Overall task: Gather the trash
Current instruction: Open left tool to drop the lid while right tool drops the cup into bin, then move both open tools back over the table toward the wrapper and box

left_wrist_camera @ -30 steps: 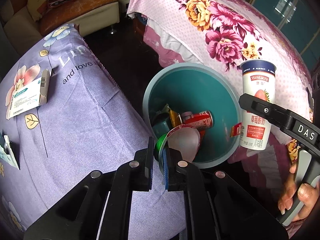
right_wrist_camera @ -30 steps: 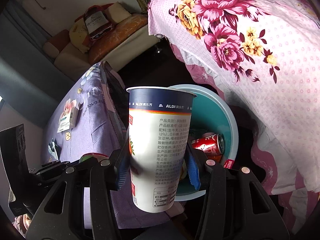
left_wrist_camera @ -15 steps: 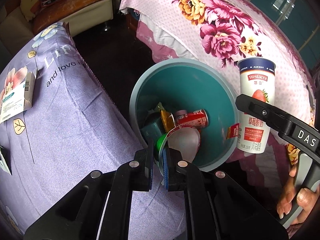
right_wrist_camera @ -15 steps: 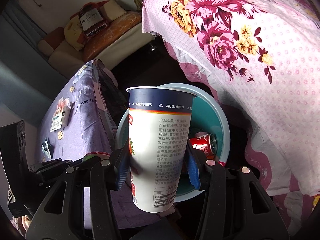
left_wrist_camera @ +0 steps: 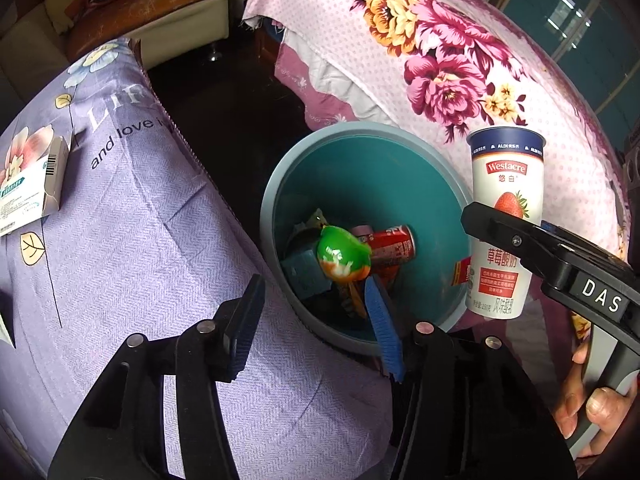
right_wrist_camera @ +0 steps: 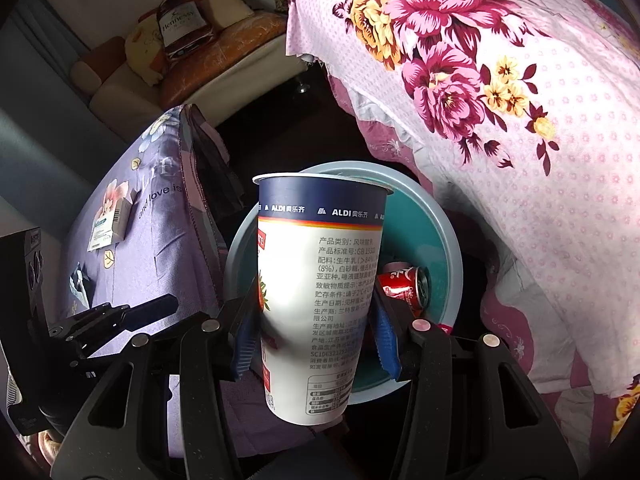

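A teal bin (left_wrist_camera: pixel 372 178) stands on the dark floor between two cloth-covered surfaces. Over its near rim my left gripper (left_wrist_camera: pixel 313 286) has its jaws opening, with nothing pressed between the pads. A small green cup (left_wrist_camera: pixel 342 256) is loose just beyond the fingertips, inside the bin's mouth, above a red can (left_wrist_camera: pixel 394 244) and other wrappers. My right gripper (right_wrist_camera: pixel 312 292) is shut on a tall white strawberry yogurt cup (right_wrist_camera: pixel 320 280), held upright above the bin's right rim (right_wrist_camera: pixel 452 256). The same yogurt cup (left_wrist_camera: pixel 506 184) shows in the left wrist view.
A purple flowered cloth (left_wrist_camera: pixel 120 240) covers the surface on the left, with a small medicine box (left_wrist_camera: pixel 32 196) lying on it. A pink floral cover (left_wrist_camera: pixel 440 60) drapes on the right. A sofa (left_wrist_camera: pixel 140 12) stands behind. A person's hand (left_wrist_camera: pixel 592 400) grips the right handle.
The left jaws, shut on the green cup's rim before, have sprung apart and the cup has dropped away into the bin. The right gripper keeps the yogurt cup in place.
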